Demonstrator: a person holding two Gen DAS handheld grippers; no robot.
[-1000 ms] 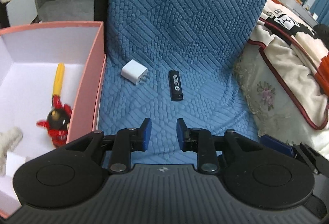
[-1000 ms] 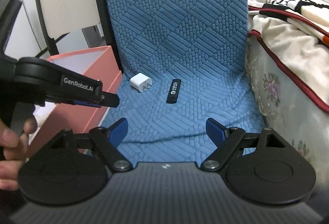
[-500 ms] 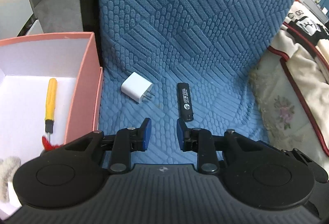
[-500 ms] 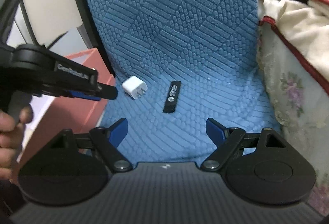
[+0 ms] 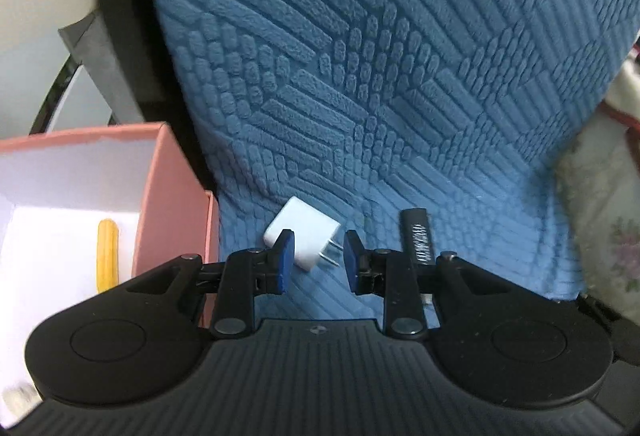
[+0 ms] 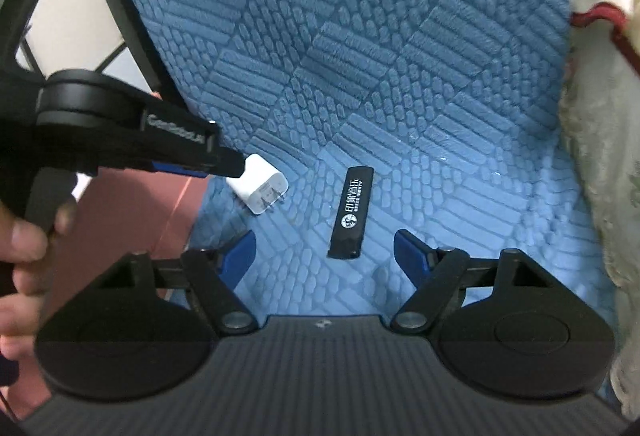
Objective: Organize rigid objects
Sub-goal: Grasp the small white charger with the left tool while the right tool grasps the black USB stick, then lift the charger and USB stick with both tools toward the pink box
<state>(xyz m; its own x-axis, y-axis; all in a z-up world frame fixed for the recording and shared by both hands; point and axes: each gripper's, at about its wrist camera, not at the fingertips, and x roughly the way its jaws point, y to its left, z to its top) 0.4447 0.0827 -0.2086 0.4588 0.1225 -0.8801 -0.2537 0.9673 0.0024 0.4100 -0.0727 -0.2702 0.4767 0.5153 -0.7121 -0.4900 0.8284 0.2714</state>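
Observation:
A white plug adapter (image 5: 306, 238) lies on the blue quilted seat cover (image 5: 400, 96), prongs toward me. My left gripper (image 5: 316, 260) is open a little, its fingertips on either side of the adapter, not closed on it. A black lighter (image 5: 418, 238) lies just to its right. In the right wrist view the adapter (image 6: 260, 186) and the lighter (image 6: 352, 212) lie ahead. My right gripper (image 6: 324, 256) is wide open and empty, with the lighter's near end between its fingertips. The left gripper shows there (image 6: 224, 164), tip at the adapter.
A pink box (image 5: 160, 196) with a white inside stands left of the seat and holds a yellow-handled tool (image 5: 107, 256). A floral bedspread (image 5: 600, 236) lies to the right. A black chair frame (image 5: 120, 16) stands behind the box.
Both grippers have moved forward and down toward the seat. The left fingertips now flank the adapter; the right fingertips now flank the lighter's near end. The jaw openings look unchanged.

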